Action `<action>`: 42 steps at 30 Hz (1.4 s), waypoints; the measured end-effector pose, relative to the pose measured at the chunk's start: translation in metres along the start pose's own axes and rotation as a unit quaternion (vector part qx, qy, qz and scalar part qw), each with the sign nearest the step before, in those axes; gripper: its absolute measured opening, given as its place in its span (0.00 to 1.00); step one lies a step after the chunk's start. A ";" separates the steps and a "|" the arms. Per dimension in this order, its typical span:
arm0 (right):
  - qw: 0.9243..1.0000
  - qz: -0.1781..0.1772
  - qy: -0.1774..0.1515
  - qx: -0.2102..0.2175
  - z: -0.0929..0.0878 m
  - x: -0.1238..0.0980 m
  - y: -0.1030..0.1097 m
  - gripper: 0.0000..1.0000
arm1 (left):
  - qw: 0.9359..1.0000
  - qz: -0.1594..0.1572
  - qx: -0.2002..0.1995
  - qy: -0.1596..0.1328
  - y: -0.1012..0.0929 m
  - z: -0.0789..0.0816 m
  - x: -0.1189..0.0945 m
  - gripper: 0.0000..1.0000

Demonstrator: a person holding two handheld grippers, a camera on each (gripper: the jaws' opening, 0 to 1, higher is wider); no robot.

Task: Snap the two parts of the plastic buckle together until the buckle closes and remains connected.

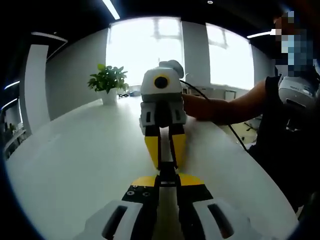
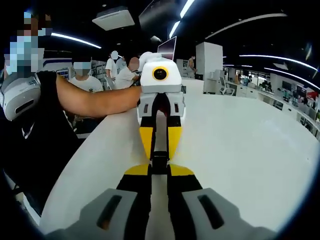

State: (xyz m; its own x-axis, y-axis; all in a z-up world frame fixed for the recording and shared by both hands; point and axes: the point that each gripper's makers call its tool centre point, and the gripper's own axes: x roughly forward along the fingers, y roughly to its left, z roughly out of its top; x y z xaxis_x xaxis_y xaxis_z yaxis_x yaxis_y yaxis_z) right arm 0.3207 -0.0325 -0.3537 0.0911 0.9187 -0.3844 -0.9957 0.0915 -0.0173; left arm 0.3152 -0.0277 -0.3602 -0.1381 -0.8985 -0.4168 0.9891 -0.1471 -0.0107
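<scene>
White table beneath both grippers, left gripper and right gripper clamped on the buckle.

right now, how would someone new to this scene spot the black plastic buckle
Start at the long white table, where the yellow-tipped left gripper and right gripper meet nose to nose. The black plastic buckle is the small piece pinched where their tips meet, dark against the yellow around it.
</scene>
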 end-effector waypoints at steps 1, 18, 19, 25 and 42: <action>1.000 -0.001 -0.001 0.000 0.000 0.000 0.000 0.09 | 1.000 0.002 0.001 -0.004 0.001 0.001 0.001 0.26; 1.000 -0.005 -0.007 0.012 0.002 -0.002 -0.002 0.09 | 0.992 0.110 0.016 -0.056 0.039 0.020 -0.004 1.00; 1.000 -0.006 -0.008 0.012 0.002 -0.003 -0.003 0.09 | 0.992 0.114 0.016 -0.058 0.041 0.021 -0.004 1.00; 0.999 -0.027 -0.027 0.010 0.012 -0.007 -0.010 0.09 | 0.985 0.152 0.026 -0.081 0.054 0.031 -0.015 1.00; 0.980 -0.182 -0.077 0.007 0.032 -0.037 -0.067 0.09 | 0.942 0.310 0.036 -0.128 0.105 0.053 -0.069 1.00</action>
State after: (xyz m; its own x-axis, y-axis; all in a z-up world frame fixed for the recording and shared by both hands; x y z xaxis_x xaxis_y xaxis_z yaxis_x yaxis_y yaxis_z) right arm 0.3851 -0.0601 -0.3093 0.4432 0.8714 -0.2105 -0.8964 0.4285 -0.1137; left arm 0.4262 -0.0033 -0.2842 0.4469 -0.8900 -0.0901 0.8793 0.4185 0.2275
